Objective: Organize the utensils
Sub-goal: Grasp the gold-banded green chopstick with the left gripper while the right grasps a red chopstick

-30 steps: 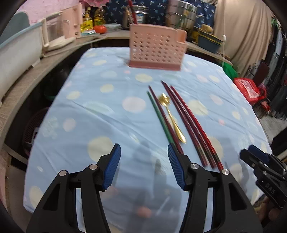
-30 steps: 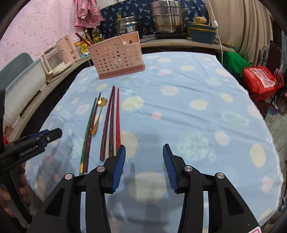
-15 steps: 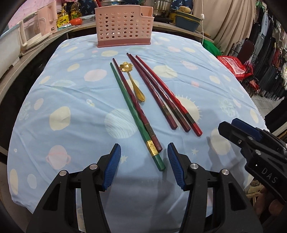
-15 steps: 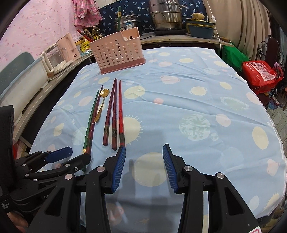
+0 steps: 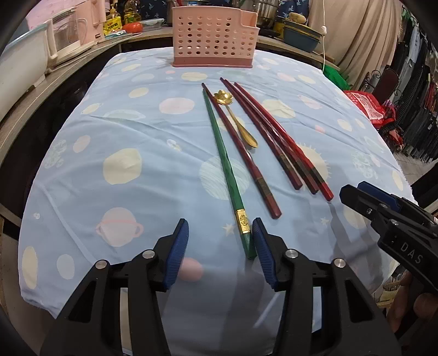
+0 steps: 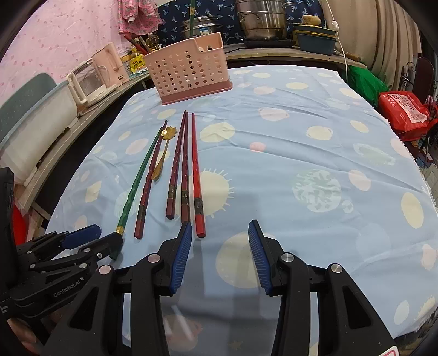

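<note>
In the left wrist view, white capitals "DAS" stand on the black body of the right gripper, at the right edge. In the right wrist view, "GenRobot.AI" is printed in white on the black body of the left gripper, at the lower left. The red bag beyond the worktop carries white print, and the yellow bottle label carries lettering too, but both are too small to read.

- Blue planet-print cloth covers the bench.
- Steel stacked pot on the far counter.
- Red bag at right.
- Pink kettle at left.
</note>
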A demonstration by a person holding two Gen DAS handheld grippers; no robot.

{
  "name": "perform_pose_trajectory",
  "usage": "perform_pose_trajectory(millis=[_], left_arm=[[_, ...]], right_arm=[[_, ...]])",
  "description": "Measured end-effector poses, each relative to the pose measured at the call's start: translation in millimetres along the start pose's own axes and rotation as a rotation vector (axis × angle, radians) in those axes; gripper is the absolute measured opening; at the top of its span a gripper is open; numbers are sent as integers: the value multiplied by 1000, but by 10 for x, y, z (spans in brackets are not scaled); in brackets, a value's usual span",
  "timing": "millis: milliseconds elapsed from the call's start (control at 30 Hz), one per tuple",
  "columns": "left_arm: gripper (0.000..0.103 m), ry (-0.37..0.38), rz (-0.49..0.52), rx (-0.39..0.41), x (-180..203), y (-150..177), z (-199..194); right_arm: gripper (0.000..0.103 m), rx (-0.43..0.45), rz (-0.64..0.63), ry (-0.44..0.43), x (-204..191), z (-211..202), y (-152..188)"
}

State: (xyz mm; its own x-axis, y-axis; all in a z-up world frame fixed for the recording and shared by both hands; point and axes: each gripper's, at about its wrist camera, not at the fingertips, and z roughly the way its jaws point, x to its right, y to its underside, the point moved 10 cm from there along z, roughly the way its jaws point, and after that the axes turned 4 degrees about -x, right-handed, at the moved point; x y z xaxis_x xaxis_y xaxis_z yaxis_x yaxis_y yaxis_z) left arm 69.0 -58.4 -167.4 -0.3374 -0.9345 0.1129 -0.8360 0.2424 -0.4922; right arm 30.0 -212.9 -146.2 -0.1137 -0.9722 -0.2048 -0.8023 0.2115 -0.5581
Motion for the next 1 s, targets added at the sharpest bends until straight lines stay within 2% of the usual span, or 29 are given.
perform_pose_trajectory(millis=[200, 433, 733, 1000], left_arm=[[35, -15, -2, 4, -41, -36, 24], [25, -17, -20, 9, -107, -79, 44], [13, -6, -35, 11, -147, -110, 63], [10, -4, -39, 10, -164, -119, 63]], right_arm=[[39, -4, -23, 2, -75, 86, -24], [25, -17, -45, 5, -143, 205, -52], [16, -19, -62, 9, -189, 279, -114], [12, -16, -76, 16, -206, 321, -122]])
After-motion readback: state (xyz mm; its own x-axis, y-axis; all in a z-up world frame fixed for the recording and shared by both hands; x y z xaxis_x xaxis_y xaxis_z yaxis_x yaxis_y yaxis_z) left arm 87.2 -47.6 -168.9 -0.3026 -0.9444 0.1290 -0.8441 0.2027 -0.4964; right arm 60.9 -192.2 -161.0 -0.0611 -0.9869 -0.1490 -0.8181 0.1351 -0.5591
